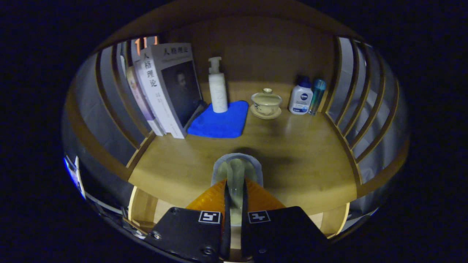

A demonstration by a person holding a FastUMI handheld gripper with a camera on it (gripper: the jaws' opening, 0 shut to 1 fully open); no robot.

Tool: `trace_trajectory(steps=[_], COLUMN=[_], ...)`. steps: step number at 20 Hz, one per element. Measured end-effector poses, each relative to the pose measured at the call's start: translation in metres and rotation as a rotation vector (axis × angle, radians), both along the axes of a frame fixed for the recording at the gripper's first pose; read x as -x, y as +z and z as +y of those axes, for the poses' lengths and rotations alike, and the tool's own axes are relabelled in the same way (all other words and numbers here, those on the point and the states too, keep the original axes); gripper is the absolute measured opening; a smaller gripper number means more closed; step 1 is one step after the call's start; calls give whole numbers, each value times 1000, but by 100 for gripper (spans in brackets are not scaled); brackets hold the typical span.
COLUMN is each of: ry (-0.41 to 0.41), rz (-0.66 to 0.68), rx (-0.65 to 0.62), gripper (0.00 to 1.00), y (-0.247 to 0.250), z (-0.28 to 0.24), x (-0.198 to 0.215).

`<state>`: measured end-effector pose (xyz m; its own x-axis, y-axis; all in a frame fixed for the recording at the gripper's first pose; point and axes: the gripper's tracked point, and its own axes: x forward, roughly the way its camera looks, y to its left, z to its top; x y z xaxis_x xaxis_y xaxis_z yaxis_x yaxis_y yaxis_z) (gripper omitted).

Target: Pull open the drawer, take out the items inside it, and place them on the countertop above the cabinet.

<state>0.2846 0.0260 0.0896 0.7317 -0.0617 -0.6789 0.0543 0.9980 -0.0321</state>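
The gripper (236, 190) holds a pale, translucent, rounded item (237, 171), and the jaws stand close together, pinching it from both sides. What the item is cannot be told; it looks glossy, soft-edged and greenish-white with a greyish rim, and its long axis runs straight ahead along the fingers, so that it sticks out past the tips. It hangs over the near middle of the bench (299, 160), the wooden countertop, and whether it touches the wood cannot be told, though a dark shadow lies just beyond it.

The coming move turns on this relation: the item lies straight ahead of the jaws and above bare wood, so it seems it needs only to go down and be let go. The step in hand appears to be the placing of one drawer item on the countertop.

Far on the bench, well apart from the item, stand a group of books (164, 91) to the left, a white pump bottle (217, 89) on a folded blue cloth (219, 124), a lidded tea bowl on a saucer (266, 104), and two small bottles (307, 96) to the right. Slatted wooden rails (360, 106) close both sides.
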Motion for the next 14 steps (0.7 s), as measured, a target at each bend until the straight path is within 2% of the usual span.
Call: trace_trajectory(steps=[4,5,10,11,14], ry=[-19,-11,14,13,20], rz=[-2,2,-51,-74,-175], rx=[11,0,33,43,64], gripper=[15,20,71,75,75], y=[-5,-8,-8,-3,12], z=[-5,-2,0,1,0], x=[-10,-11,-16,-18,-12])
